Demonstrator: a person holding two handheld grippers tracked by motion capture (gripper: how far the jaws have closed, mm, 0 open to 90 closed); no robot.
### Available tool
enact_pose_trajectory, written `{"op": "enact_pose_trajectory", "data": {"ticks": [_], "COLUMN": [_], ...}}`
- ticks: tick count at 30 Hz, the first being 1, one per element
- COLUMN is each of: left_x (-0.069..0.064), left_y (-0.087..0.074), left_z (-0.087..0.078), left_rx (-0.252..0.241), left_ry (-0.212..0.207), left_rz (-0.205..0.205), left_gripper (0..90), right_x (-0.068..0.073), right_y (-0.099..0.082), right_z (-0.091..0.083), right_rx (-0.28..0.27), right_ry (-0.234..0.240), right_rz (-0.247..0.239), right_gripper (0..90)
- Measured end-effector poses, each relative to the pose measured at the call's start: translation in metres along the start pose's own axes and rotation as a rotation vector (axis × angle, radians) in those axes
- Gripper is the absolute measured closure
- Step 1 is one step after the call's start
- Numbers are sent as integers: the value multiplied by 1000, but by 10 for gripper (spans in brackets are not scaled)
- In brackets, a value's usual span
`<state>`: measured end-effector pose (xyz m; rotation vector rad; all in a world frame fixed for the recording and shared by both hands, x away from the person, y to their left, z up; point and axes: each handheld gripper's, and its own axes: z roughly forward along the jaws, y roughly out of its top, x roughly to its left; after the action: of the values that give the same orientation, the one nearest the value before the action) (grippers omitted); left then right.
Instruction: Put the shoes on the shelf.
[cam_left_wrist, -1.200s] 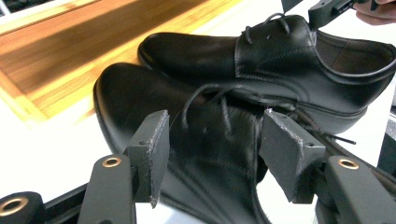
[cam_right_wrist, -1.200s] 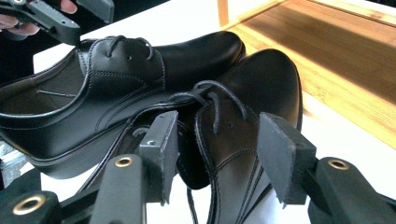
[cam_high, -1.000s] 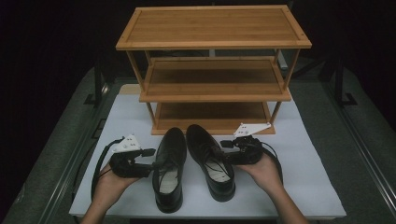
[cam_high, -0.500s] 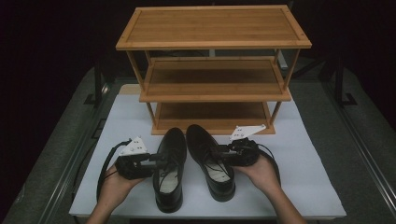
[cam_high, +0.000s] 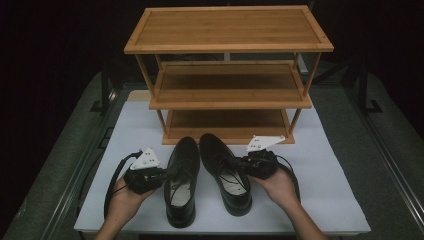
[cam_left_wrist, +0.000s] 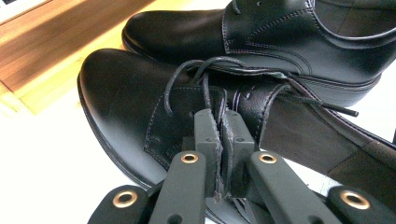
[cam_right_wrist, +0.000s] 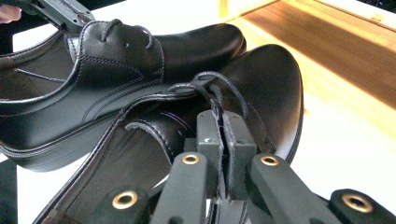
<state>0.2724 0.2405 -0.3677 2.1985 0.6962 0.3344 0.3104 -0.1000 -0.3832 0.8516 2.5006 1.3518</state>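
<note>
Overhead light pools on the wooden rack (cam_high: 227, 30) and white mat (cam_high: 325, 165), and everything past the table edges drops to near black. The high view is soft and slightly grainy. Up close, the mat blows out to pure white, and a soft sheen runs across the black shoes' (cam_left_wrist: 140, 88) toes. The 2 gripper views are sharp mid-frame, blurring towards the rack.

Right claw (cam_right_wrist: 223, 140) is pinched tight on the near black shoe's (cam_right_wrist: 261, 88) lace-side edge. Second shoe (cam_right_wrist: 140, 60) sits just behind it, touching, with the wooden shelf (cam_right_wrist: 336, 42) beyond on the white surface (cam_right_wrist: 345, 154).
</note>
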Motion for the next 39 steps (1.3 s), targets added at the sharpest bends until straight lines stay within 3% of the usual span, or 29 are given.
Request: {"op": "enact_pose_trajectory", "data": {"ticks": [6,15,24,32,39], "left_x": [2,5,5,15,31], "left_y": [0,4,16,36,56], "left_z": [-4,-10,-8,6,29], "left_rx": [-35,-97,-133,-160,-189], "left_ry": [49,52,43,70,95], "left_rz": [-20,-48,-51,-56,-55], "left_gripper": [881,883,883,883,883], "right_x": [-2,-2,-13,-28,-52], "right_y": [0,0,-2,2,6], "right_z": [-4,-12,-33,-47,-51], "right_rx": [-19,-42,-75,-103,-132], "right_ry": [-7,-24,-77,-130,-172], "right_rz": [16,32,64,90,128], "right_gripper": [874,878,879,879,879]}}
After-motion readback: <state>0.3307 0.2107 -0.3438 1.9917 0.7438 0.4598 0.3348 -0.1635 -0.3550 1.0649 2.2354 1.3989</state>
